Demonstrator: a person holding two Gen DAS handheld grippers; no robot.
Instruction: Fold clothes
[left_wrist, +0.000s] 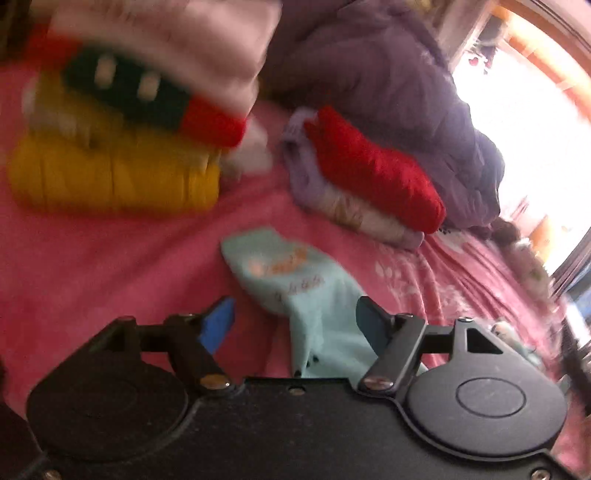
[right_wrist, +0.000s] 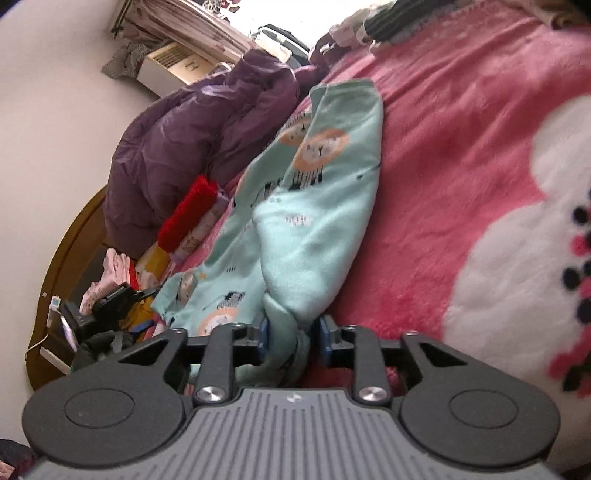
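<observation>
A mint-green child's garment with lion prints (right_wrist: 314, 206) lies stretched along the pink blanket (right_wrist: 461, 155). My right gripper (right_wrist: 293, 332) is shut on a bunched end of it, the cloth pinched between the blue pads. In the left wrist view another end of the mint garment (left_wrist: 295, 284) lies on the blanket and runs down between my fingers. My left gripper (left_wrist: 299, 321) is open, its blue pads wide apart on either side of the cloth, not pinching it.
Folded clothes sit on the bed: a yellow, green, red and pink stack (left_wrist: 122, 147) at left and a red-on-lilac stack (left_wrist: 369, 177) in the middle. A purple puffy jacket (left_wrist: 388, 85) lies behind. A wooden bed frame (right_wrist: 62, 254) and a wall are at the left.
</observation>
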